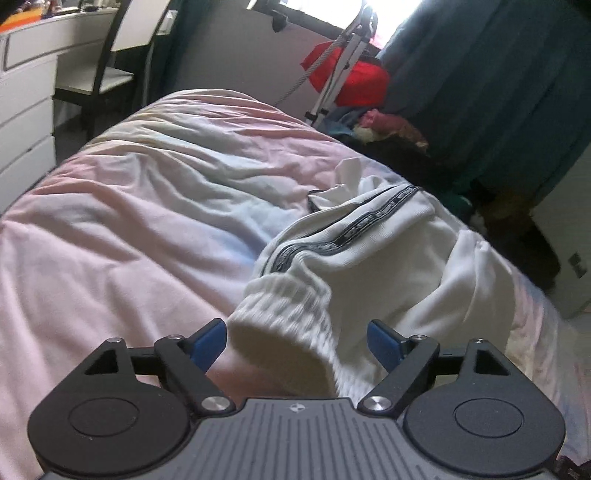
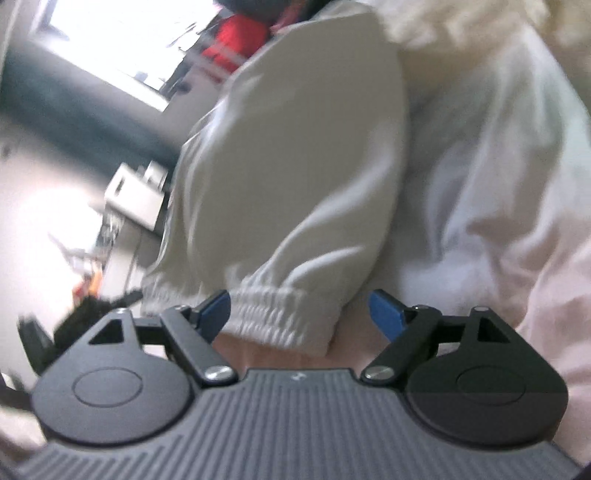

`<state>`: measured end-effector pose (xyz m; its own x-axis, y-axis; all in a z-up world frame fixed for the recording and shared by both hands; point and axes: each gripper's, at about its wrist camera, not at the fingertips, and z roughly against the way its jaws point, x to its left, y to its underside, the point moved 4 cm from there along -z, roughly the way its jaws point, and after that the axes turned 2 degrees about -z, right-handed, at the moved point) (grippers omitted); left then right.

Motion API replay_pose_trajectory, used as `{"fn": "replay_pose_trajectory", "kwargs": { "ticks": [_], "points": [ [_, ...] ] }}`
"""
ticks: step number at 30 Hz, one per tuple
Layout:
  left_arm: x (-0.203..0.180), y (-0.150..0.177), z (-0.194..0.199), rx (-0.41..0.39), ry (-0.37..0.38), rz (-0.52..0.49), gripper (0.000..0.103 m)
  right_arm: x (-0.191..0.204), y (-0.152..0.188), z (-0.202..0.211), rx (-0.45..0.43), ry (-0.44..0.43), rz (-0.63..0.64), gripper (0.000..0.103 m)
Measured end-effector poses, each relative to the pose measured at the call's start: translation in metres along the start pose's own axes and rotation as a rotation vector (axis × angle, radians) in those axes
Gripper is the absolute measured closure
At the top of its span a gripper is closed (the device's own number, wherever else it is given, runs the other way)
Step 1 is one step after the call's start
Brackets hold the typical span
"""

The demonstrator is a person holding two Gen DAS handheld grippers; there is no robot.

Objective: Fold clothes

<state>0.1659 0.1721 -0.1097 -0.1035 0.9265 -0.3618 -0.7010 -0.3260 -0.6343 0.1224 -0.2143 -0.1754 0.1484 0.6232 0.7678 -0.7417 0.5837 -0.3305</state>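
Two grippers, left gripper (image 1: 295, 341) and right gripper (image 2: 300, 312), spread wide, empty, each straddling a ribbed cuff (image 1: 291, 314) of white track pants (image 1: 388, 236) at 12 o'clock; risk: closing on the duvet (image 1: 129, 221) too.

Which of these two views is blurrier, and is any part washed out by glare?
Right wrist view: much blurrier, the sleeve smeared, the window blown out white. Left wrist view: mostly sharp, only the cuff near the fingers soft; the window glares slightly.
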Motion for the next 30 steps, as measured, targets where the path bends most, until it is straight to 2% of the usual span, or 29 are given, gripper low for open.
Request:
{"fn": "replay_pose_trajectory", "kwargs": {
  "ticks": [3, 5, 8, 10, 11, 12, 13, 16, 18, 19, 20, 23, 26, 28, 30],
  "points": [
    [0.004, -0.006, -0.017, -0.005, -0.045, -0.008, 0.013, -0.013, -0.002, -0.017, 0.013, -0.032, -0.096, 0.018],
    [0.010, -0.006, -0.028, -0.002, -0.050, 0.003, 0.015, -0.010, -0.001, -0.029, 0.024, -0.035, -0.078, 0.018],
    [0.019, -0.006, -0.044, 0.004, -0.049, 0.020, 0.026, -0.006, -0.001, -0.037, 0.027, -0.041, -0.054, 0.018],
    [0.024, -0.007, -0.055, 0.008, -0.049, 0.032, 0.032, -0.003, -0.001, -0.040, 0.023, -0.046, -0.038, 0.024],
    [0.025, -0.005, -0.059, 0.017, -0.038, 0.037, 0.039, -0.002, -0.001, -0.041, 0.022, -0.049, -0.031, 0.027],
    [0.023, -0.003, -0.062, 0.019, -0.033, 0.040, 0.039, 0.000, 0.000, -0.042, 0.020, -0.051, -0.023, 0.037],
    [0.022, -0.002, -0.062, 0.011, -0.040, 0.038, 0.041, 0.001, 0.000, -0.043, 0.018, -0.054, -0.015, 0.041],
    [0.016, -0.003, -0.059, -0.006, -0.042, 0.022, 0.055, 0.006, 0.000, -0.047, 0.013, -0.061, 0.008, 0.058],
    [0.019, -0.010, -0.056, -0.023, -0.048, 0.043, 0.070, 0.009, 0.000, -0.049, 0.011, -0.067, 0.023, 0.064],
    [0.022, -0.015, -0.054, -0.035, -0.047, 0.067, 0.081, 0.012, 0.002, -0.050, 0.030, -0.105, 0.002, 0.065],
    [0.025, -0.023, -0.051, -0.048, -0.041, 0.097, 0.086, 0.018, 0.006, -0.054, 0.051, -0.139, -0.008, 0.067],
    [0.032, -0.052, -0.032, -0.112, -0.038, 0.148, 0.089, 0.049, 0.024, -0.063, 0.074, -0.142, 0.066, 0.071],
    [0.036, -0.099, -0.010, -0.198, -0.085, 0.082, 0.089, 0.084, 0.041, -0.076, 0.095, -0.179, 0.099, 0.085],
    [0.041, -0.130, 0.001, -0.230, -0.117, 0.032, 0.089, 0.113, 0.052, -0.093, 0.100, -0.218, 0.110, 0.085],
    [0.052, -0.160, 0.007, -0.237, -0.148, 0.020, 0.089, 0.148, 0.063, -0.119, 0.107, -0.260, 0.139, 0.089]
  ]
}}
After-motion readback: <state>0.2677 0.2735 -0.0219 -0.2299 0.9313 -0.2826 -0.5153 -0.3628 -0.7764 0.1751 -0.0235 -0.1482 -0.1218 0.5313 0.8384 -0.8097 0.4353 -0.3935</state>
